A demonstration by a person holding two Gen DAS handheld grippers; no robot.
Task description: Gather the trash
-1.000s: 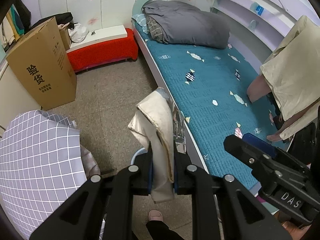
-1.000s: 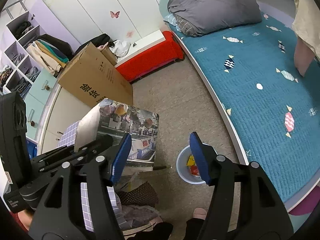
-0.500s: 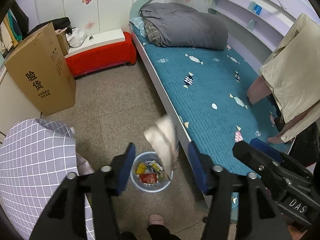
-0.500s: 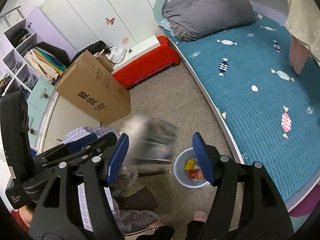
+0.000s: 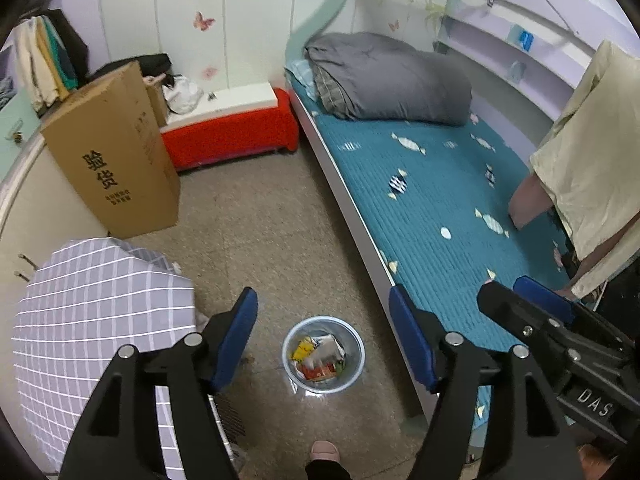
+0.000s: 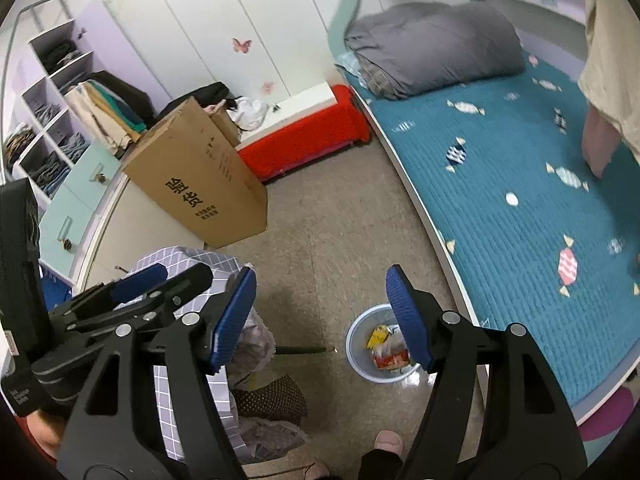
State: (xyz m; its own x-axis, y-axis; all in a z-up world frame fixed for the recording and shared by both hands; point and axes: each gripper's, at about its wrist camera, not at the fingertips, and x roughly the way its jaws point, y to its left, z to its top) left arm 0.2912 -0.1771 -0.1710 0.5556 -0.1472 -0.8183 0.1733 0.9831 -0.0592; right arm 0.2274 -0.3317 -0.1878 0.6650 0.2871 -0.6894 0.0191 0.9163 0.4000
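Observation:
A small pale blue trash bin (image 5: 357, 364) stands on the floor beside the bed, holding colourful wrappers and a crumpled white paper (image 5: 329, 347). My left gripper (image 5: 322, 293) hangs high above the bin. Its jaws are opening and nothing is between its blue pads (image 5: 236, 340). My right gripper (image 6: 322, 272) is also up over the floor, open and empty. In the right wrist view its right finger covers part of the bin (image 6: 355, 342). The right gripper (image 5: 502, 287) also shows at the lower right of the left wrist view.
A bed with a teal cover (image 5: 432, 208) and a grey duvet (image 5: 392, 80) runs along the right. A cardboard box (image 5: 116, 164) and a red bench (image 5: 232, 136) stand at the back. Checked cloth (image 5: 92, 320) lies left. A slippered foot (image 5: 326, 450) is below the bin.
The left gripper let go of the cream printed sheet, which fell into the bin. Both grippers rose and their jaws spread wider.

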